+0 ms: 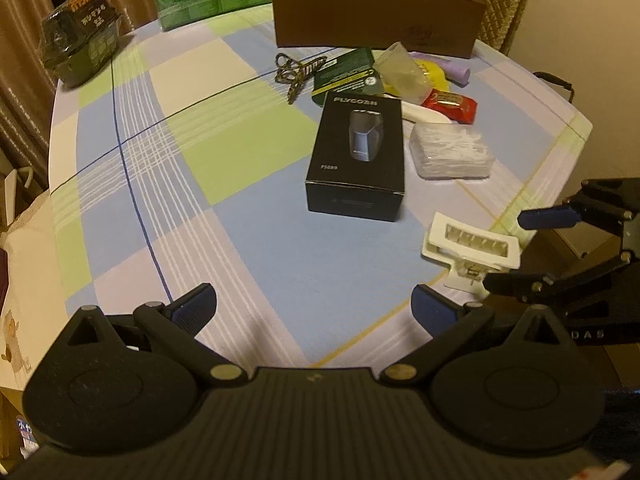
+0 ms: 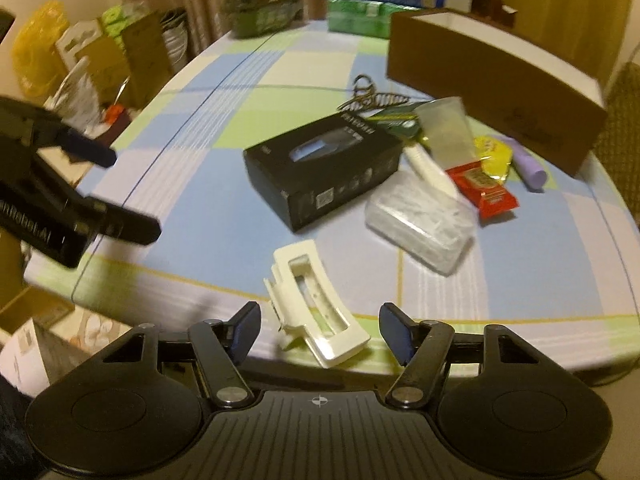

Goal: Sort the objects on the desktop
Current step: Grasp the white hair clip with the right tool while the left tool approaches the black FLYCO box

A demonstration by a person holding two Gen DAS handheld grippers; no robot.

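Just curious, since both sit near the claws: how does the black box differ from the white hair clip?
The black box is a closed, dark, solid block with printing; the white hair clip is pale, plain and has an open slot. The box lies mid-table; the clip lies at the near edge, between the right claw's open fingers. The box looks bigger. Both rest untouched on the checked tablecloth.

"FLYCO", "FS889" on black box (image 1: 357, 156)
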